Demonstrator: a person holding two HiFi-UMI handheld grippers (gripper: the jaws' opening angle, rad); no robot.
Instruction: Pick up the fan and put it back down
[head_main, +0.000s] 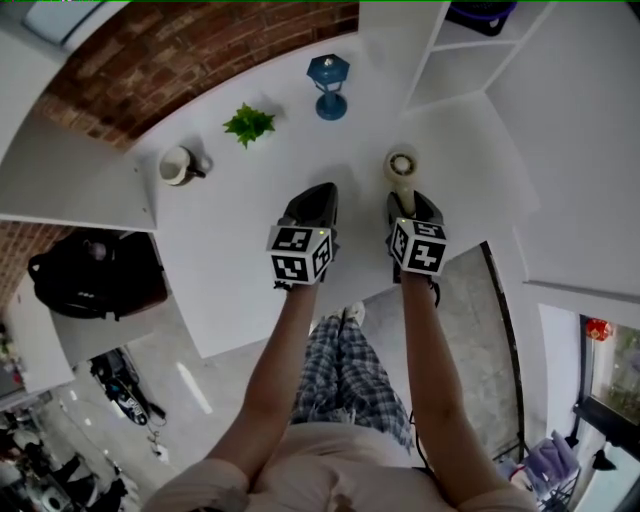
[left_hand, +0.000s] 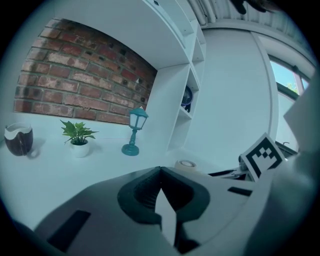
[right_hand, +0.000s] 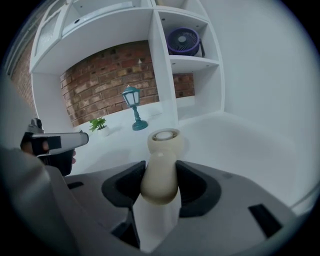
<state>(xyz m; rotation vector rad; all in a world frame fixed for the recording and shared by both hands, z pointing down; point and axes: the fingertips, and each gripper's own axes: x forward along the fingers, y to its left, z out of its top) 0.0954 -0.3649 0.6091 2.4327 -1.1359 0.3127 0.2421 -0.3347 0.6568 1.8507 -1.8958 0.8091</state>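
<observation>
Right of centre, the right gripper (right_hand: 160, 182) clamps the cream plastic handheld fan (right_hand: 163, 145); the left gripper (left_hand: 160, 175) sits closed and empty. Probably the put-down step: rest it on the white table (head_main: 250, 280), then release.

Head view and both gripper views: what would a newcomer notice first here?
The right gripper is clamped on a cream handheld fan over the white table. Beside it, the left gripper is shut and empty. Farther back, a teal lantern lamp stands near the brick wall.
</observation>
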